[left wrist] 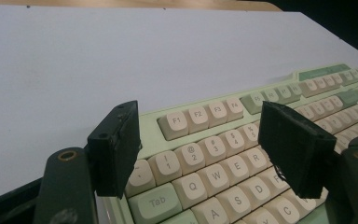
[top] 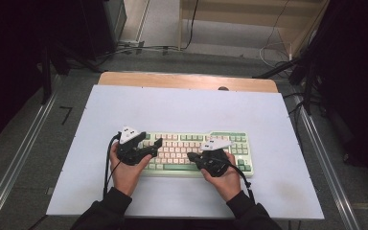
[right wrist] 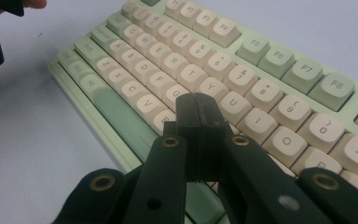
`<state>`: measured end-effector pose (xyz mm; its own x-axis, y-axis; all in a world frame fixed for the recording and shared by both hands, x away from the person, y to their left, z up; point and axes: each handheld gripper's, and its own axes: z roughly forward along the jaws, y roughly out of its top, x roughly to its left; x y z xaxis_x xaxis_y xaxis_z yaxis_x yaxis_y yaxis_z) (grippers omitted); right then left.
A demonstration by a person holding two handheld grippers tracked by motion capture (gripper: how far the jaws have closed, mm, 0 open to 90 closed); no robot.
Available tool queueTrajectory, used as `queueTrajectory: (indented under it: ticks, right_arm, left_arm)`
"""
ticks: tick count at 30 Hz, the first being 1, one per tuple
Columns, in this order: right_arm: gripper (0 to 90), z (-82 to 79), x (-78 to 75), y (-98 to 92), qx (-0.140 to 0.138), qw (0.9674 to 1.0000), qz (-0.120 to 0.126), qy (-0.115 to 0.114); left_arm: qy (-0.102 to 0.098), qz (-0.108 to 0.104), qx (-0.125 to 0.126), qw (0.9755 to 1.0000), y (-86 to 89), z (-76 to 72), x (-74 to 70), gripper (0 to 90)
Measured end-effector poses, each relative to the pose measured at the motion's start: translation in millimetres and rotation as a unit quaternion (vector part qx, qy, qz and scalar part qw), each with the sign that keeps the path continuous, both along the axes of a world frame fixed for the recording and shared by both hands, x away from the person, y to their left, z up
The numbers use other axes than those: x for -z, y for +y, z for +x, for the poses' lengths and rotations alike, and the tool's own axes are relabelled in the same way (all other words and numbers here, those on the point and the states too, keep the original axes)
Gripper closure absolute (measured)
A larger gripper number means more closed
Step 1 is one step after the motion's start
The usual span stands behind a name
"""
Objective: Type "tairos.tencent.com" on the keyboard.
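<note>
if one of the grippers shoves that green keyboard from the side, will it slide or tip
The keyboard would probably slide rather than tip: it is low, wide and lies flat on the smooth white table. Its one-piece case looks stiff, so it should move whole. The keycaps sit raised, so a jaw edge catching one might pop it off.
</note>
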<state>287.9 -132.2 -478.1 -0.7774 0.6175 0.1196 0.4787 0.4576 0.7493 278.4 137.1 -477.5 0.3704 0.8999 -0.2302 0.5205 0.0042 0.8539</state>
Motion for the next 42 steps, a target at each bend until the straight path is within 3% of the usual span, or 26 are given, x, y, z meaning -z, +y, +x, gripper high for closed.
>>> queueTrajectory:
  ticks: [19, 42]
  right_arm:
    - [87.7, 1.1, 8.1, 7.8, -0.003, 0.9999, -0.015, 0.007]
    - [87.6, 0.6, 9.0, 8.6, -0.004, 0.9998, -0.016, 0.007]
  left_arm:
    - [0.001, 0.005, -0.003, 1.0, -1.0, 0.4, 0.8, 26.5]
    - [0.003, 0.002, -0.007, 1.0, -0.1, 0.4, 0.9, 26.6]
